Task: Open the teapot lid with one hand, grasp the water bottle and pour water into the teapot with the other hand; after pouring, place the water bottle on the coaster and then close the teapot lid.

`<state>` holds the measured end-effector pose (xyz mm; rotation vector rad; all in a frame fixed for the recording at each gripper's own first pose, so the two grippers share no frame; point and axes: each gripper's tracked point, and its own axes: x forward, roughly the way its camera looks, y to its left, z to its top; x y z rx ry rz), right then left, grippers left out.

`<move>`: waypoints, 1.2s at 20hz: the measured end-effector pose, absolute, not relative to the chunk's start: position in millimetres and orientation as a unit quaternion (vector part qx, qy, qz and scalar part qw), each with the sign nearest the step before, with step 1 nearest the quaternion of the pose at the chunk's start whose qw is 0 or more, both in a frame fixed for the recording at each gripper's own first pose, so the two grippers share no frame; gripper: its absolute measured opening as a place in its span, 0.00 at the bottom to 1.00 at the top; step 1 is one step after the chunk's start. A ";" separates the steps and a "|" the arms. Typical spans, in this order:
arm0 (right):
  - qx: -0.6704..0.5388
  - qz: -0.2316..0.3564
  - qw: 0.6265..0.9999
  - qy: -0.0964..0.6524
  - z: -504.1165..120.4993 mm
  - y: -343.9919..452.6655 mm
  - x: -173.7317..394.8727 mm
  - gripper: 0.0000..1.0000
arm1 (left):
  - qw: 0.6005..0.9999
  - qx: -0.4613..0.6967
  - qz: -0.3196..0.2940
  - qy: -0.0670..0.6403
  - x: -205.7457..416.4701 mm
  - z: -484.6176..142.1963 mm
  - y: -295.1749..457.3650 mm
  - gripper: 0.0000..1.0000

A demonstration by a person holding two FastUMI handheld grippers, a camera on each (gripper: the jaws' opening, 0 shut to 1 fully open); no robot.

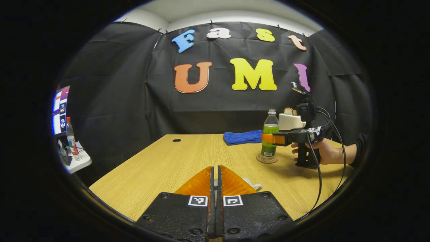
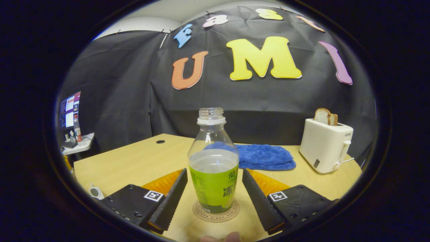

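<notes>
Right gripper [image 2: 214, 191]: jaws spread wide, one finger on each side of the clear plastic water bottle with green label [image 2: 214, 161], small gap both sides, not touching it. Bottle has no cap, is partly filled, stands upright on the round printed coaster [image 2: 216, 211] at bottom centre of the right gripper view. A fingertip shows at the bottom edge.

Left gripper [image 1: 215, 178]: jaws pressed together, nothing visible between them, bottom centre of the left gripper view. Just behind the fingertips, a bit of a white teapot [image 1: 252, 185] pokes out to the right; lid state can't tell. In the right gripper view it sits at lower left, near the tabletop edge.

Left gripper view, right of centre: the right gripper, held by a hand [image 1: 325, 151], fingers level with the bottle's label.

Light wood tabletop [image 2: 134, 161]. Behind the bottle, a crumpled blue cloth [image 2: 265, 156]. Centre right, a white toaster [image 2: 325, 144] with bread slices sticking up. Far left, a monitor [image 2: 69, 109] over a small white side table [image 1: 79, 161] with another bottle.
</notes>
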<state>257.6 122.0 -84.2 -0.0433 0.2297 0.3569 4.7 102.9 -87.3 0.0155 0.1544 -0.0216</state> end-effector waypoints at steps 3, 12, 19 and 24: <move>-0.010 0.166 0.979 0.117 -72.6 103.6 234.8 0.98 | 0.998 0.001 -0.014 0.058 7.7 -76.0 94.1 0.02; 0.008 0.101 0.994 0.048 -24.8 26.8 159.6 0.96 | 0.999 -0.001 -0.035 0.032 30.3 -71.1 61.9 0.03; -0.047 0.086 0.995 0.005 -12.4 14.5 115.1 0.96 | 0.997 -0.025 -0.024 0.062 49.2 -105.6 65.6 0.03; -0.068 0.086 0.994 -0.006 -15.4 16.2 99.0 0.95 | 0.997 -0.025 -0.021 0.073 55.0 -122.0 65.8 0.03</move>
